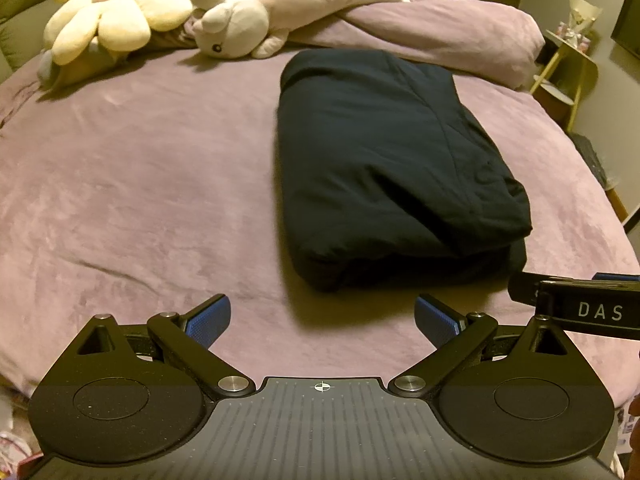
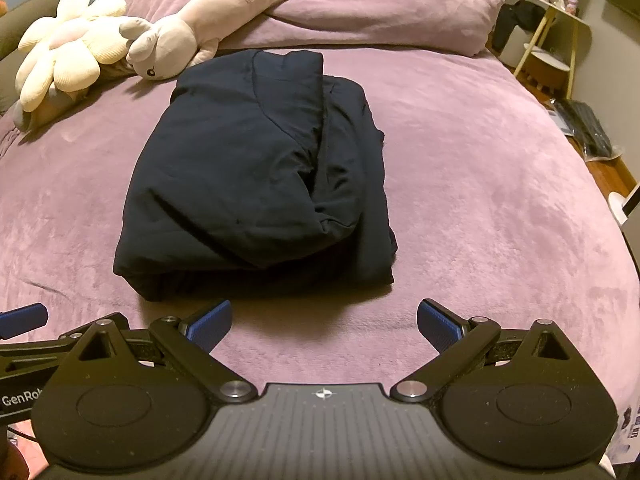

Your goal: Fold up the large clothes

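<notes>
Left wrist view: my left gripper (image 1: 322,322) has its jaws released, nothing between them. Dark navy padded jacket (image 1: 394,164) lies on the purple bed cover (image 1: 140,200), ahead of those jaws and off to their right, not touching. Right wrist view: right gripper (image 2: 324,326) also has jaws spread and empty; jacket (image 2: 256,172) sits straight ahead, slightly left, near the tips but apart. Already a folded bundle, several layers stacked. Long axis runs away from both jaws toward the long plush toy (image 2: 224,12) and flower cushion (image 2: 68,48) at the far end. I judge it soft, puffy, fairly light, likely slippery and springy, so layers may slide open. I'd pinch the thick near edge through all layers, one gripper per corner.
</notes>
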`<state>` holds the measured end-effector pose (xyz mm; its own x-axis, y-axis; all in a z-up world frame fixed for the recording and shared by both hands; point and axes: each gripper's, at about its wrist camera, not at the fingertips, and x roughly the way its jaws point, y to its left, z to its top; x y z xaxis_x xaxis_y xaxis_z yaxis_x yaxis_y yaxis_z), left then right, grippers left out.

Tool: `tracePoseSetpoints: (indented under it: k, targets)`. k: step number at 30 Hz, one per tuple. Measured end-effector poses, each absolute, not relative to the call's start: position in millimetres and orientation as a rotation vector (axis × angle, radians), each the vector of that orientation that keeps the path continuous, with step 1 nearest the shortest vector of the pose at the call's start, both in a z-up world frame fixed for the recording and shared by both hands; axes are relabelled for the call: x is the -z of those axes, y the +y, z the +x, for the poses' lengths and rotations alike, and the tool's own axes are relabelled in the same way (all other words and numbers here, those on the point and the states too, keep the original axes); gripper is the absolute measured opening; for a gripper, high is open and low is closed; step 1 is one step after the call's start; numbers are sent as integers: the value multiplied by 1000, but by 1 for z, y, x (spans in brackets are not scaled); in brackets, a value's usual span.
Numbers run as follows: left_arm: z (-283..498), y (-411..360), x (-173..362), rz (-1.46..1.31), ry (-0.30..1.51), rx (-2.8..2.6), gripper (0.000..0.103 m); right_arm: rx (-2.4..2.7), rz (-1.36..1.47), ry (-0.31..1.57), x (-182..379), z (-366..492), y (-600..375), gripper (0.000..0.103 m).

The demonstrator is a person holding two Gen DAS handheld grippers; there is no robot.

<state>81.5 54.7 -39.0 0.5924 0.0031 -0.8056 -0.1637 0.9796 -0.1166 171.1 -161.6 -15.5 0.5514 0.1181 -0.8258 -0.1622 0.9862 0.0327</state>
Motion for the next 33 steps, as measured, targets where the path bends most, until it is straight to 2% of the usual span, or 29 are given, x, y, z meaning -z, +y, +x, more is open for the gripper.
tracePoseSetpoints:
  k: [33]
  targets:
    - [83,47,40,-173,942,-84,101,-148,-36,952,16,170,-164,99]
